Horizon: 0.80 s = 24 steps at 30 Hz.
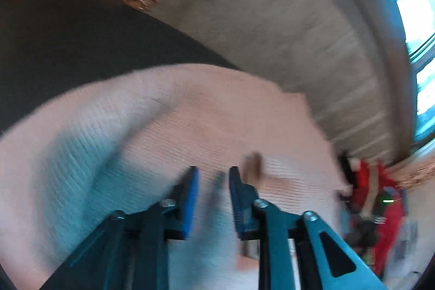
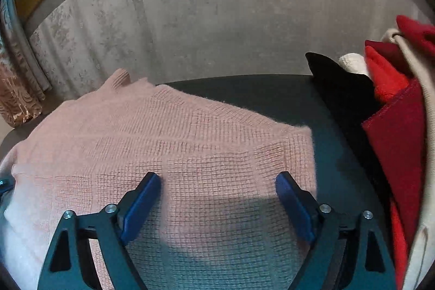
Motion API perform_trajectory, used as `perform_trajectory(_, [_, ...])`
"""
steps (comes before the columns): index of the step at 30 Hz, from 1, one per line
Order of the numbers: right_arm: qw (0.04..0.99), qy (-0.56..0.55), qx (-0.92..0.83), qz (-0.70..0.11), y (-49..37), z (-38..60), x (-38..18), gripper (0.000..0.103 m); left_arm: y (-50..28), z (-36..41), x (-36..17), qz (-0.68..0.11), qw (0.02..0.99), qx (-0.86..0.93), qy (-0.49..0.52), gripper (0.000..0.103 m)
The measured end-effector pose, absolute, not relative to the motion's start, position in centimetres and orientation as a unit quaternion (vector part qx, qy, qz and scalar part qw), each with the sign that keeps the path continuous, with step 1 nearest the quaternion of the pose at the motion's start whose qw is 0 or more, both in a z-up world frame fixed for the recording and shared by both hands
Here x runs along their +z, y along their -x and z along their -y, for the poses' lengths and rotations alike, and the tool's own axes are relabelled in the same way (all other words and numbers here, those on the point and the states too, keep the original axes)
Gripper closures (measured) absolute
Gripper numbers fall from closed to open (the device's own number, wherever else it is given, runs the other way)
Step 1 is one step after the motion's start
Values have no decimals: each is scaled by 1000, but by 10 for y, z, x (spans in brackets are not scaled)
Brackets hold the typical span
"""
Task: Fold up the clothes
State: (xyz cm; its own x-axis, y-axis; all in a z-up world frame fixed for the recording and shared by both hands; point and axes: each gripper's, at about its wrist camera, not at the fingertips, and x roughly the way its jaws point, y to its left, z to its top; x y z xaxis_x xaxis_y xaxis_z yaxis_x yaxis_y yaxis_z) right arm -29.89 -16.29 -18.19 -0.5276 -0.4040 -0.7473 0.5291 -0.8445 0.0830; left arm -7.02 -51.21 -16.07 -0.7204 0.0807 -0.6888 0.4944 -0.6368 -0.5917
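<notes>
A pink knitted sweater is spread on a dark table, and it fills most of both views. In the right wrist view the right gripper is held over the near part of the sweater; its blue pads are set wide apart and nothing is gripped between them. In the left wrist view, which is blurred, the left gripper is seen over the same sweater. Its jaws are brought near to each other with a narrow gap between them, and it cannot be told whether any cloth is caught there. A pile of red clothes, with black and cream pieces beside it, is seen at the right edge of the table, apart from the sweater. A grey curtain is hung behind the table.
</notes>
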Motion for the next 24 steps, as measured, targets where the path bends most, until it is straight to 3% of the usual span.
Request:
perform_trajectory(2, [275,-407,-866,-92,298,170,-184,0,71,509,-157,-407,103,-838,-348,66])
perform_trajectory(9, [289,-406,-863,-79,298,161,-186,0,110,496,-141,-316,94,-867,-373,59])
perform_trajectory(15, [303,-404,-861,-56,294,155,-183,0,136,484,-148,-310,39,-865,-392,60])
perform_trajectory(16, [307,-403,-861,-50,294,153,-183,0,138,481,-149,-302,41,-867,-395,72])
perform_trajectory(17, [311,-403,-860,-41,294,150,-182,0,140,479,-149,-293,52,-868,-397,93])
perform_trajectory(18, [316,-402,-859,-31,295,147,-181,0,140,481,-148,-290,60,-870,-394,97])
perform_trajectory(24, [317,-368,-874,-1,287,133,-165,2,133,489,-111,-280,77,-898,-330,98])
